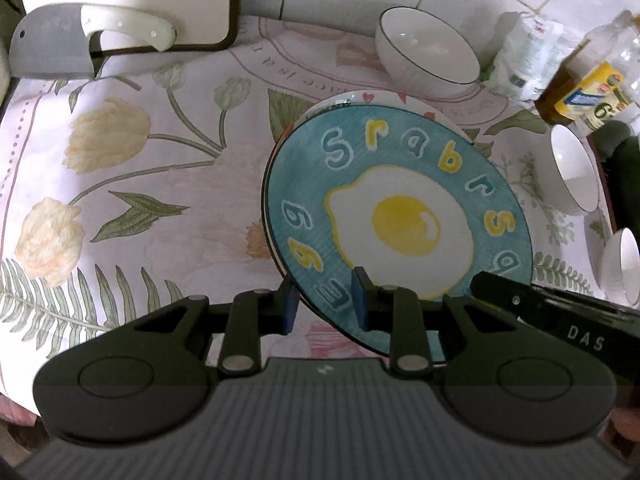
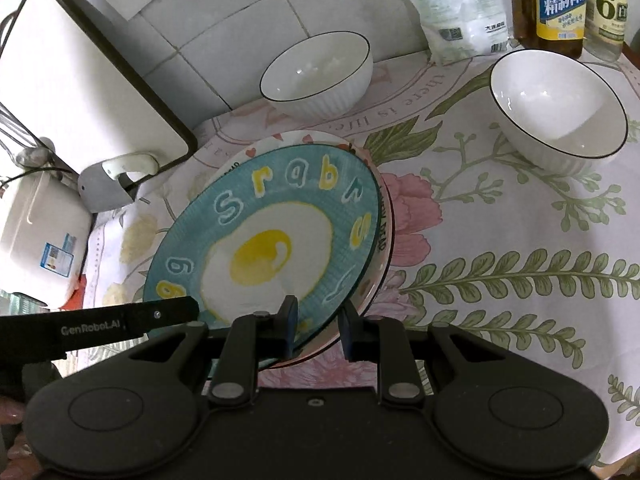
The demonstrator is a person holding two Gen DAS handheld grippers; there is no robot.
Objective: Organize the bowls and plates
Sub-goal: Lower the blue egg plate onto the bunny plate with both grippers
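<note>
On a worktop (image 2: 500, 248) covered with a floral cloth, two handheld grippers hold one plate between them. The left gripper (image 1: 326, 304) has its blue-padded fingers (image 1: 359, 300) clamped on the plate's near rim, one pad above and one below. The right gripper (image 2: 316, 326) grips the same rim close by, its fingers narrowly apart and closed on the plate's edge.

The teal plate (image 1: 400, 216) is round and glossy, painted with a fried egg with a yellow yolk and a ring of chunky blue and yellow letters. It sits tilted, its far side over a paler plate with small hearts (image 2: 280, 140), while its near edge is raised in the grippers. Whether the two plates touch is unclear.

The step in hand looks like stacking: setting the teal plate down onto the lower plate. The next move probably calls for lowering the near edge level, centring it, then letting both grips go together so it does not slide.

Three white bowls with dark rims remain loose: one at the tiled wall (image 2: 316, 72), one to the right (image 2: 560, 108), and a third at the left camera's far right edge (image 1: 624, 268). They likely still need nesting.
</note>
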